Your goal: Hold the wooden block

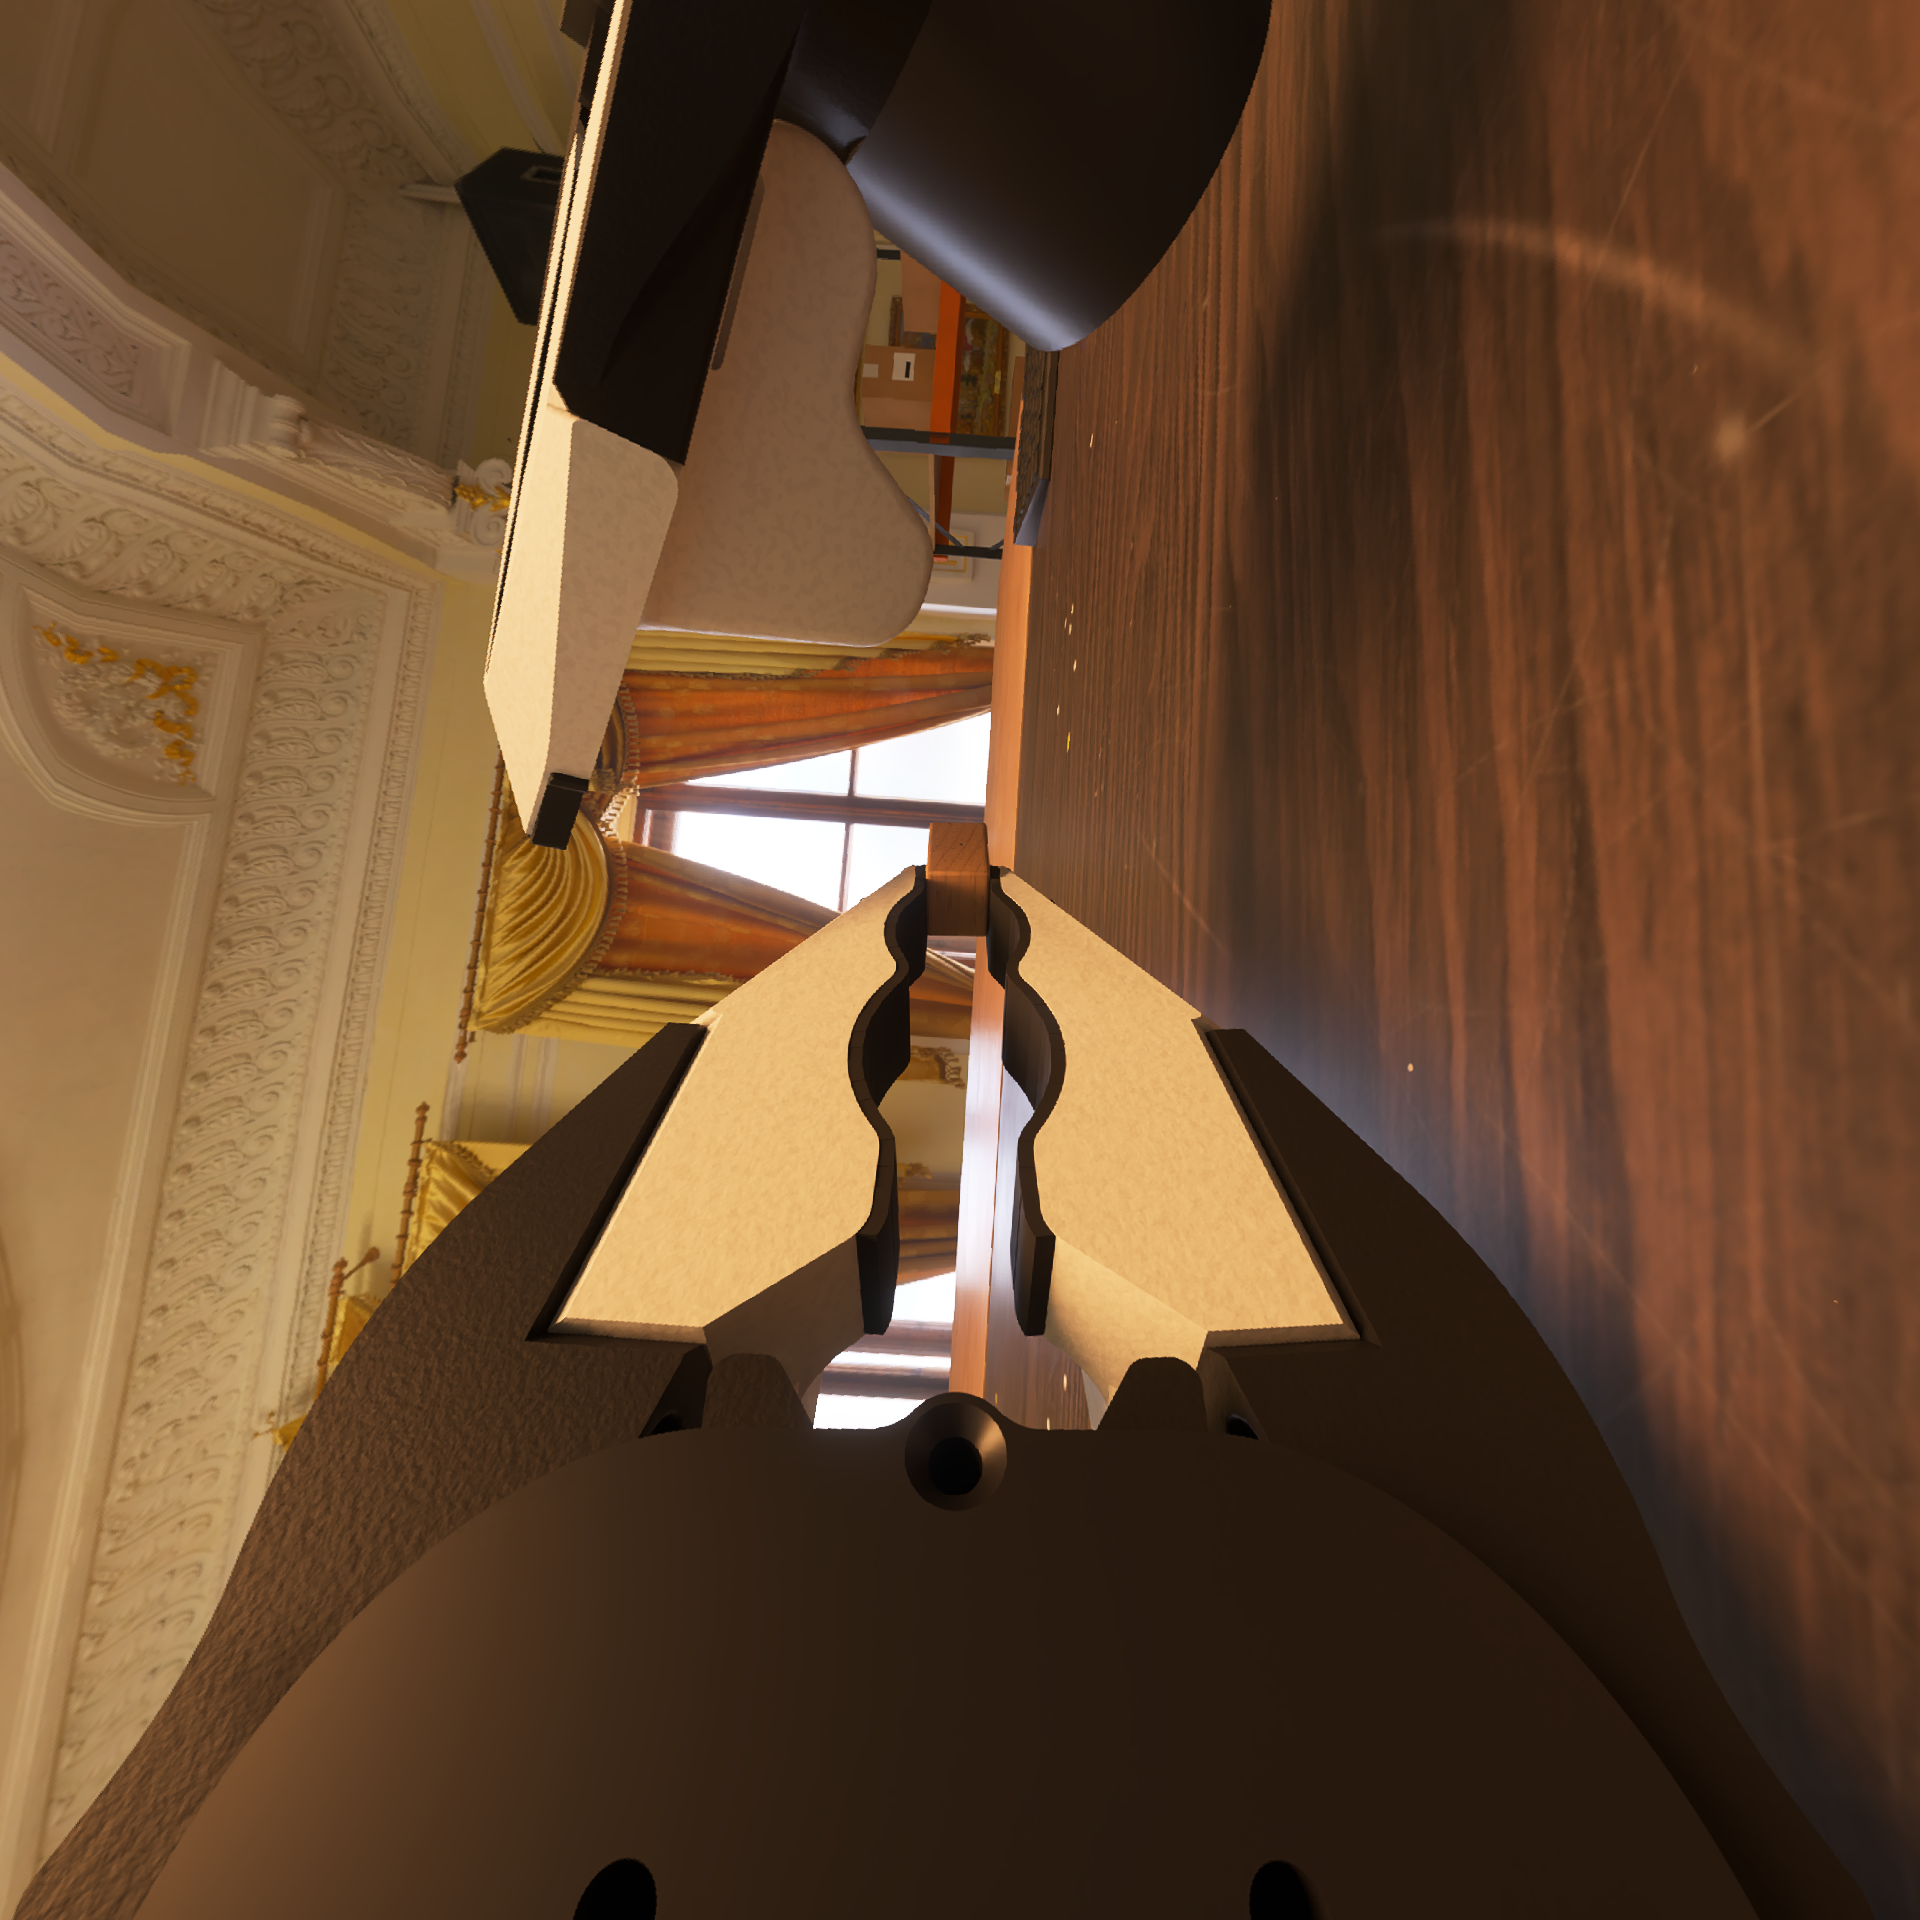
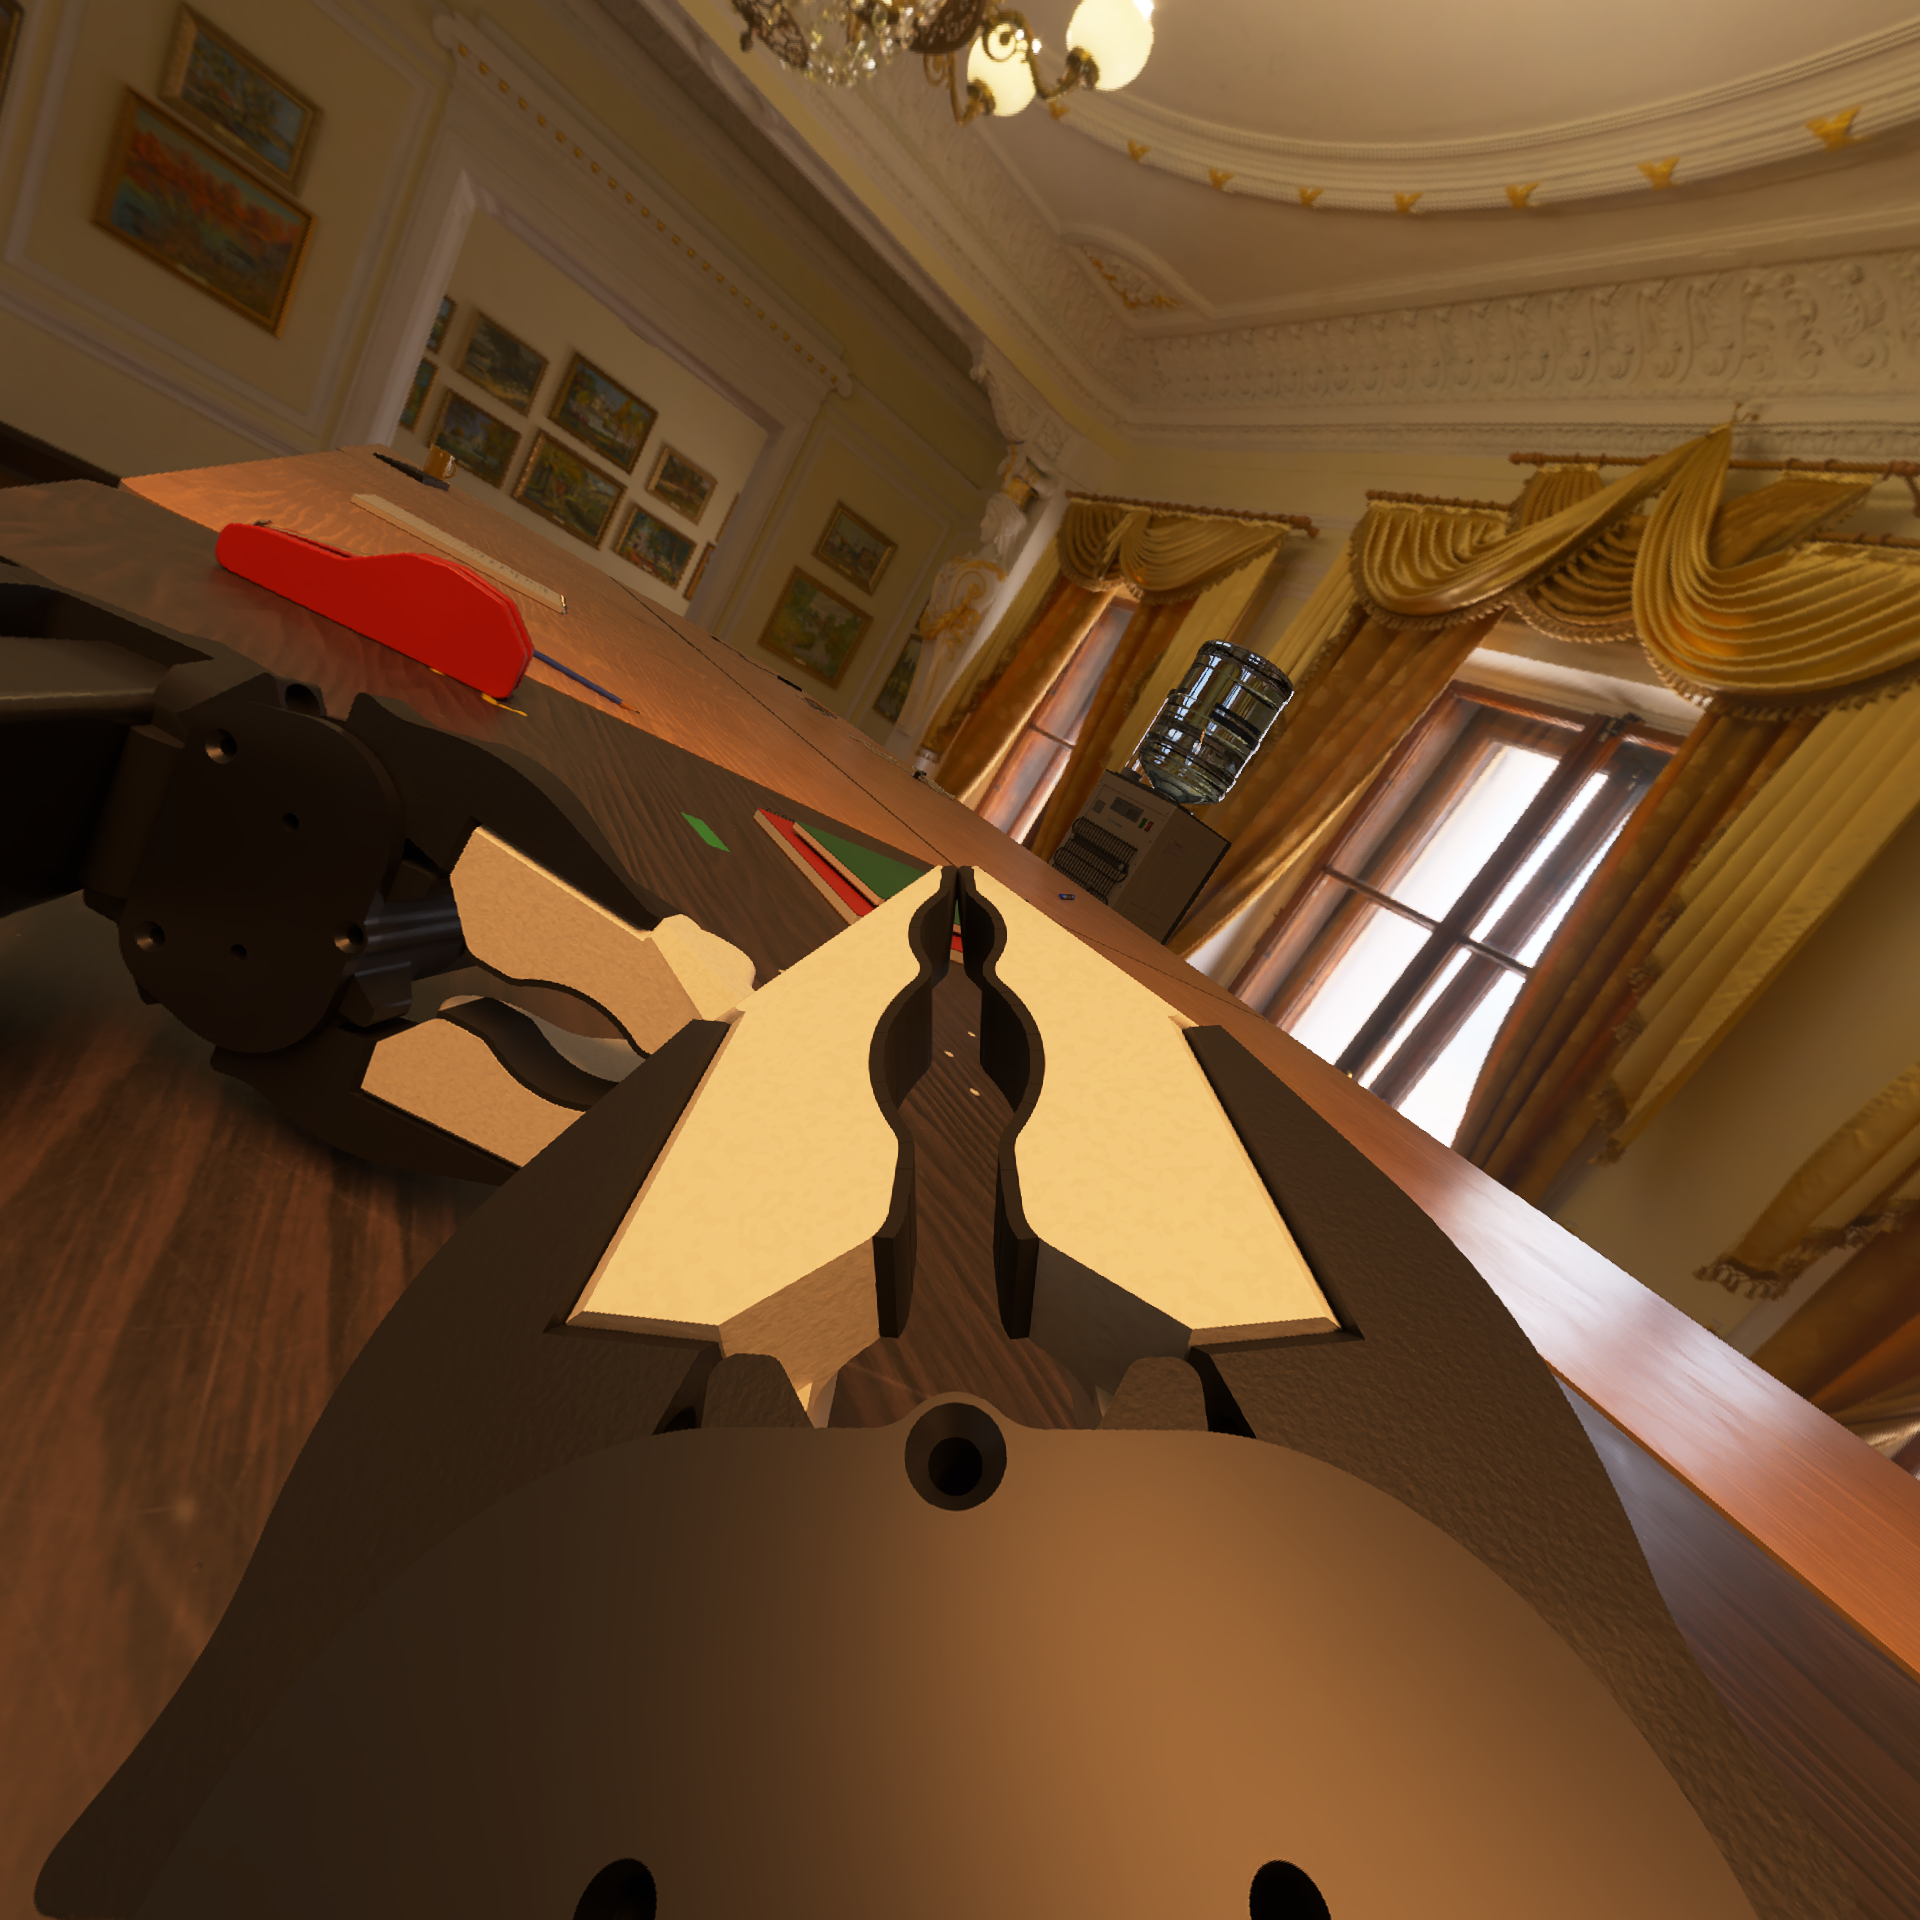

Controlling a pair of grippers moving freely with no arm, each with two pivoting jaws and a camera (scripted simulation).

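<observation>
I am pinching the wooden block (image 1: 957,881) between the very tips of the left gripper (image 1: 957,883), rolled sideways beside the table (image 1: 1455,831), probably to keep the block clear of it. The right gripper (image 2: 957,881) is hovering alongside, fingertips clenched together, grasping nothing.

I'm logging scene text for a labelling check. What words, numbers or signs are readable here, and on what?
No text can be read here.
Ruler: graduations too small to read.
Water cooler: front panel marks too blurred to read.
Cardboard box: a pale label, too small to read.
Wooden block: no writing shows on it.
</observation>
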